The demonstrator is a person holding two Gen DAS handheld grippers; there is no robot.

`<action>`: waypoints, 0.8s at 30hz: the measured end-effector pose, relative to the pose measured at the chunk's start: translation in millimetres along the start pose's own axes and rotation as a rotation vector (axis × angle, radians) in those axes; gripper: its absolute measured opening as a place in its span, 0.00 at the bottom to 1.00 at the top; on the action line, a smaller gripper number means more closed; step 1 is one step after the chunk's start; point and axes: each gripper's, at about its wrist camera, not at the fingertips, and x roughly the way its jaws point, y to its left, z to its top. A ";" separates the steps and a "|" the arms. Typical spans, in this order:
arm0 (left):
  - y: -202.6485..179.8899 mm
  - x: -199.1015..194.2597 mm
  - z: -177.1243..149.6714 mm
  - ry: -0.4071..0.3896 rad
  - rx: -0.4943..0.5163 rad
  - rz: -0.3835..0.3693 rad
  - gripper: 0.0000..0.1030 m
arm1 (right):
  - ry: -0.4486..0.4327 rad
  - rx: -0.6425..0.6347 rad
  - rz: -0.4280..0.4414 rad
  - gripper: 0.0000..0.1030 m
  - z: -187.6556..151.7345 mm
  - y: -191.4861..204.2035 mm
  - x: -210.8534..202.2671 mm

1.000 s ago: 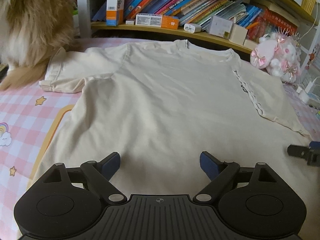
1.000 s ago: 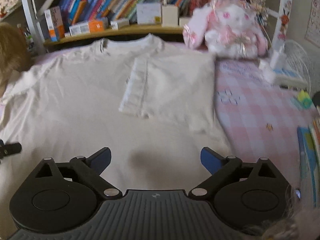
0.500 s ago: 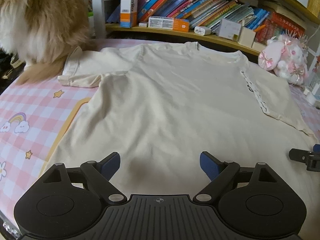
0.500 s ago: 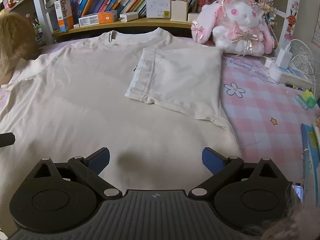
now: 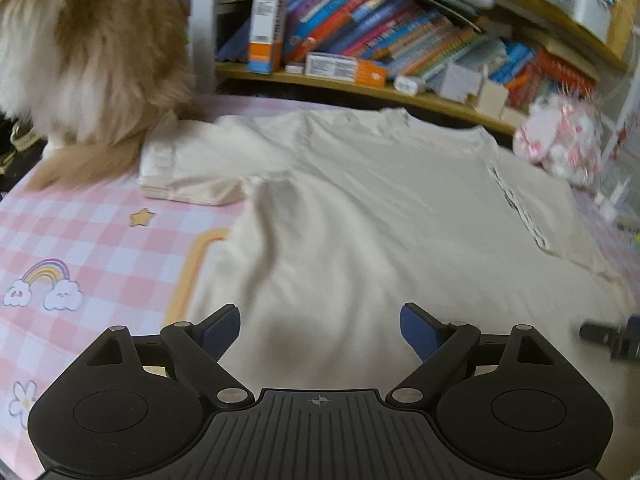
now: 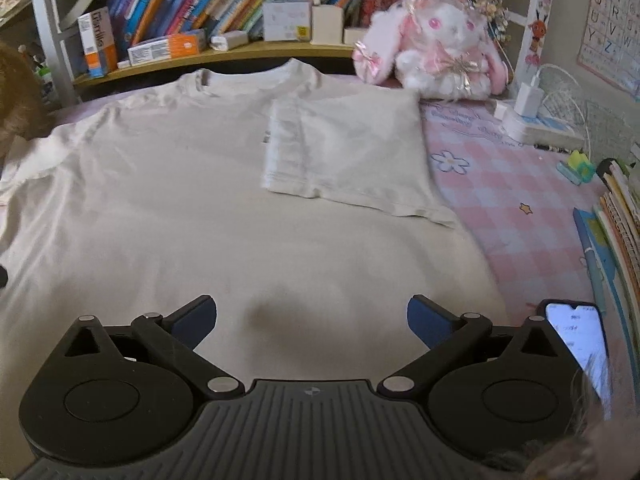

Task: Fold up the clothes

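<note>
Since a second ago both views have drawn back and slid leftward over the cream short-sleeved cotton T-shirt (image 5: 360, 216), so more of the pink checked bedsheet (image 5: 80, 240) shows on its left, and a lit black smartphone (image 6: 578, 344) has come into the right wrist view. The shirt lies flat on the bed, collar toward the wooden bookshelf (image 6: 224, 54); its right sleeve (image 6: 348, 156) is folded in over the chest, its left sleeve (image 5: 188, 168) spread out beside the fluffy tan-and-white animal (image 5: 84, 64). The left tongs (image 5: 320, 330) and right tongs (image 6: 312, 320) are both spread wide, pinching nothing, above the shirt's lower part. A pink-and-white plush rabbit (image 6: 436, 48) sits just beyond the folded sleeve.
</note>
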 end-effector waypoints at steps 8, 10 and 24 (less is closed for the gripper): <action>104.7 17.6 30.0 -0.008 -0.422 -0.140 0.83 | -0.006 -0.037 -0.052 1.00 -11.4 53.4 -19.3; 133.1 28.2 36.8 -0.010 -0.563 -0.162 0.79 | -0.002 -0.032 -0.073 1.00 -16.1 61.5 -22.6; 204.1 94.5 66.5 0.007 -0.971 -0.210 0.48 | 0.016 0.047 -0.219 1.00 -35.9 80.0 -44.0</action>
